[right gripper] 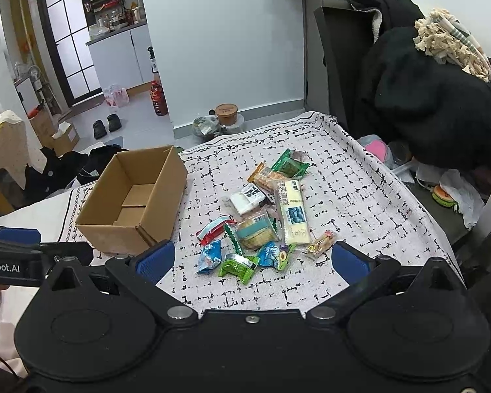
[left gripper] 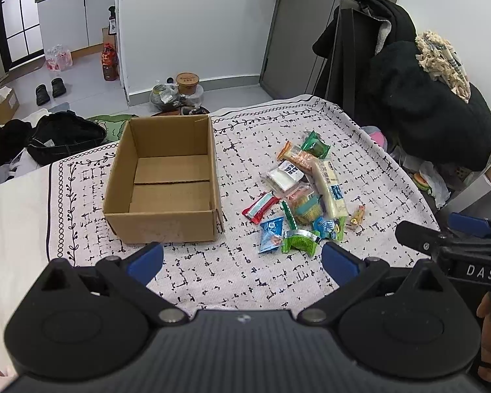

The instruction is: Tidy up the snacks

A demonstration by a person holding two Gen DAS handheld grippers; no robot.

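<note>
An empty cardboard box point(left gripper: 167, 177) point(right gripper: 131, 203) stands open on the patterned tablecloth point(left gripper: 245, 275) point(right gripper: 343, 196). To its right lies a pile of several wrapped snacks point(left gripper: 302, 193) point(right gripper: 262, 219), among them a long pale packet point(left gripper: 330, 186) point(right gripper: 293, 213) and a green one point(left gripper: 299, 240) point(right gripper: 239, 265) nearest me. My left gripper point(left gripper: 242, 258) hovers open above the cloth in front of the box and pile. My right gripper point(right gripper: 252, 258) is open too, just short of the pile, holding nothing. Each gripper shows at the edge of the other's view.
A chair draped with black coats point(left gripper: 409, 91) point(right gripper: 425, 91) stands at the table's far right. Clutter lies right of the table point(right gripper: 448, 196). Bags and a tub point(left gripper: 186, 82) sit on the floor beyond the far edge. Dark clothes point(left gripper: 62, 134) lie left of the box.
</note>
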